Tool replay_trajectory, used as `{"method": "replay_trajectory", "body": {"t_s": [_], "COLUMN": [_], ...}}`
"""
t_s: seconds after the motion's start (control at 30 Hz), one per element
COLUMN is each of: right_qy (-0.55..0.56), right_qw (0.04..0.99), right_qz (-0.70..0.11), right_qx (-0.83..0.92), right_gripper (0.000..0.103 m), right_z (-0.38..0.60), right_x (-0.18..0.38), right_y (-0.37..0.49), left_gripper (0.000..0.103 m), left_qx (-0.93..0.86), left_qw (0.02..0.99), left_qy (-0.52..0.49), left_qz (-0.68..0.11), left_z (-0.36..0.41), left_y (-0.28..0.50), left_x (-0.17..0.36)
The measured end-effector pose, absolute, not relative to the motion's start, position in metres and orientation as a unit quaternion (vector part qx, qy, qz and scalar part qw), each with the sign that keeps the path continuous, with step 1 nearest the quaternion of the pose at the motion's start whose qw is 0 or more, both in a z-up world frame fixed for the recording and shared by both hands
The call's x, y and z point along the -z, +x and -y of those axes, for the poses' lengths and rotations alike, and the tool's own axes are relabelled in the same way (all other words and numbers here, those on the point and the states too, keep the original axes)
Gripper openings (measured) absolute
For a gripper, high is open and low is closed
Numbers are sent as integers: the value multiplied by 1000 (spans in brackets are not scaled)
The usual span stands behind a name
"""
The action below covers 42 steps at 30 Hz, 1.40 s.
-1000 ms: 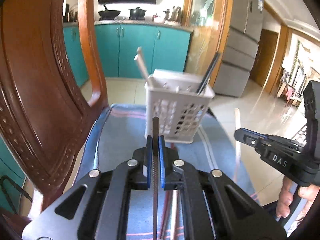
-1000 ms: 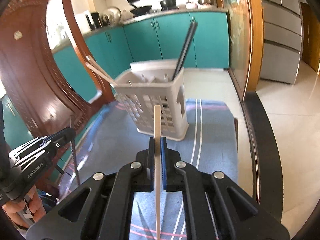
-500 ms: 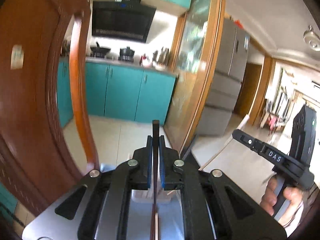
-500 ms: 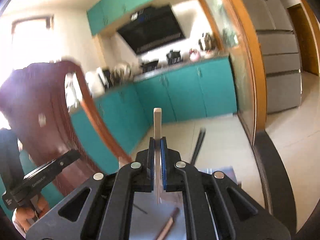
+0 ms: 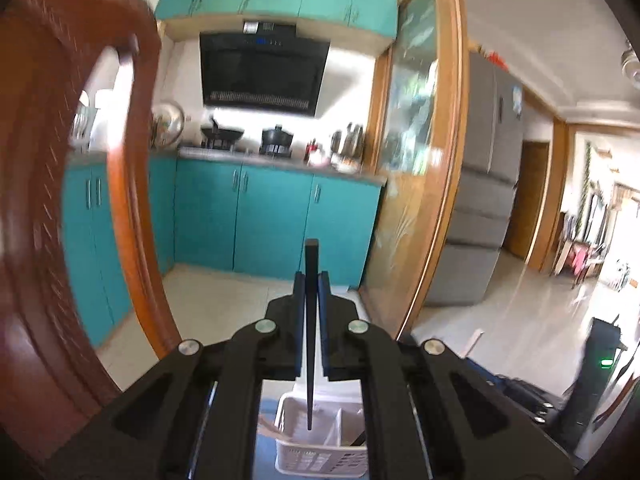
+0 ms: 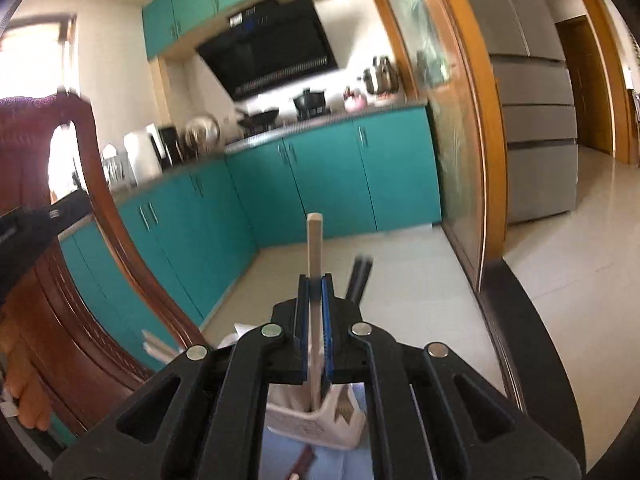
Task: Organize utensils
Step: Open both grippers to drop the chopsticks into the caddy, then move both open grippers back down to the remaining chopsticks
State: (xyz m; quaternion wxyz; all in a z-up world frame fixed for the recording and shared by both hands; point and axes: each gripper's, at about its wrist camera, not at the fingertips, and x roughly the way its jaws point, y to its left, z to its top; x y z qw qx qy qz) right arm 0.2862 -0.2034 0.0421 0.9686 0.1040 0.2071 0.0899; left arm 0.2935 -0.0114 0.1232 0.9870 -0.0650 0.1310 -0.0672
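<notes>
While chopsticks hang above, white basket (image 5: 320,462) holds dark chopsticks (image 6: 359,278)

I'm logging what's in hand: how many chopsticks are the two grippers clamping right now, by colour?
dark chopstick, in the left gripper: 1
light wooden chopstick, in the right gripper: 1
Total: 2
</notes>
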Motion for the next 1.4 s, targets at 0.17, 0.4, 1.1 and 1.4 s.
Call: {"method": "replay_trajectory", "body": {"t_s": [0.17,0.4,1.1,1.4], "right_qy": [84,81,-19,42], "right_qw": [965,967,853,830], "right_qz": [-229,-224,-490,-530], "right_qx": [-99,-94,-179,-169], "right_gripper": [6,29,47,7], "right_z": [196,203,113,115], "right_x": [-23,-28,135,149], "right_y": [283,268,246,256], "left_gripper": [7,12,33,43], "left_qx": [58,65,78,87], "left_qw": [979,976,944,931], "left_qy": [-72,-69,-59,-19], "left_qz": [-183,-196,-314,-353], "left_z": [14,8,-46,-39], "left_y": [320,311,261,257], "left_x": [-83,-64,80,95]}}
